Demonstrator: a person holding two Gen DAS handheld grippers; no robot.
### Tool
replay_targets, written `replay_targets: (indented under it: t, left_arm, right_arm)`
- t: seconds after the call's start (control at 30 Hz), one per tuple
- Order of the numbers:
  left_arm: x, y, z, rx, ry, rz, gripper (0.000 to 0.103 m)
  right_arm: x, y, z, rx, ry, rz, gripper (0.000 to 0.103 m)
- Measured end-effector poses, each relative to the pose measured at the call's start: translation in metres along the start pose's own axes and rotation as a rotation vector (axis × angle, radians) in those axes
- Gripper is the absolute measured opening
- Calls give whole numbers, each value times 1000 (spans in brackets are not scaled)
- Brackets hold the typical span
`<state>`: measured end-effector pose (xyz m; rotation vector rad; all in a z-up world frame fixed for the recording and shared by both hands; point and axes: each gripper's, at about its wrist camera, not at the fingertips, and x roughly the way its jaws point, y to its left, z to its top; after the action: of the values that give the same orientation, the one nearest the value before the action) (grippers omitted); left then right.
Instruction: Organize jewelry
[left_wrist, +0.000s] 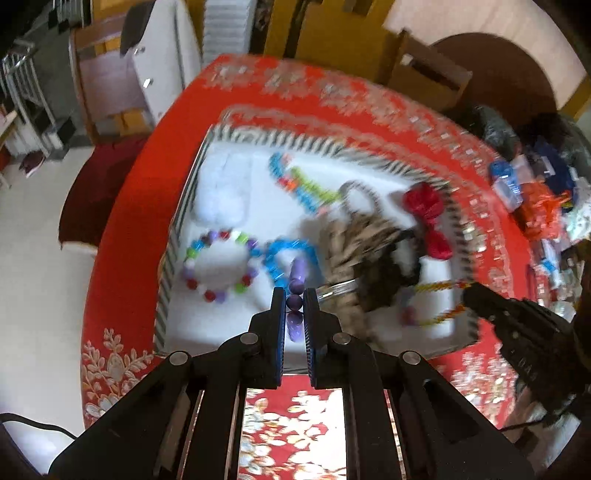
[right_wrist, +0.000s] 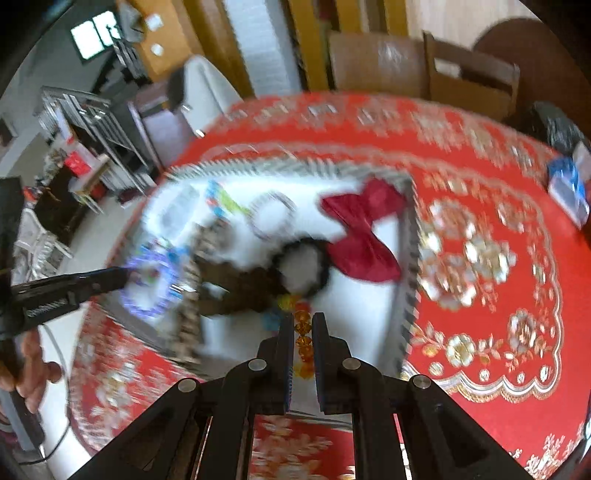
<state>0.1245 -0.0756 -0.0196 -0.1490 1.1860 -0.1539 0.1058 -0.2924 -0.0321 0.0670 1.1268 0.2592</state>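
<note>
The left tongs (left_wrist: 294, 300) are pinching a purple bead strand (left_wrist: 297, 273) and the right tongs (right_wrist: 303, 330) an amber bead strand (right_wrist: 303, 345) above the white tray (left_wrist: 373, 171), so either dangling strand risks snagging the crowded jewelry beneath it.

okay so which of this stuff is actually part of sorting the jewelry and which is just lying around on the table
Part of the job:
- purple bead bracelet, in the left gripper
- amber bead strand, in the right gripper
- white tray
- multicolour bead bracelet
- red bow

Lying about:
- pile of packets
- chairs
</note>
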Motion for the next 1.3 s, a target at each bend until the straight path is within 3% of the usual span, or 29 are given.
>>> replay_targets:
  t: [0.23, 0.37, 0.47, 0.5, 0.53, 0.6, 0.7, 1.07, 1.2, 1.3]
  left_arm:
    - [27, 26, -14, -47, 76, 62, 8]
    - [32, 30, -20, -55, 91, 86, 8]
    - [32, 27, -22, -56, 85, 99, 8]
    - [31, 26, -22, -54, 81, 107, 9]
    - [30, 26, -22, -52, 79, 118, 10]
    - [28, 26, -24, -48, 75, 140, 21]
    - [19, 25, -27, -43, 46, 162, 36]
    - [-26, 8, -44, 38, -78, 204, 37]
    - [-43, -2, -48, 72, -124, 204, 38]
    - [-57, -9, -50, 89, -169, 205, 38]
  right_arm:
    - [17, -7, -5, -78, 66, -98, 9]
    - [15, -11, -7, -53, 74, -77, 10]
    - [4, -13, -8, -25, 38, -49, 23]
    - [-1, -14, -8, -7, 21, -44, 34]
    - [-7, -14, -8, 9, 2, -36, 39]
    - [-18, -13, -9, 36, -36, -17, 39]
    - [-30, -7, -12, 67, -88, -1, 39]
    - [-63, 33, -31, 101, -203, -7, 43]
    - [-75, 46, -34, 103, -235, -20, 62]
    - [-81, 55, -35, 88, -244, -23, 62]
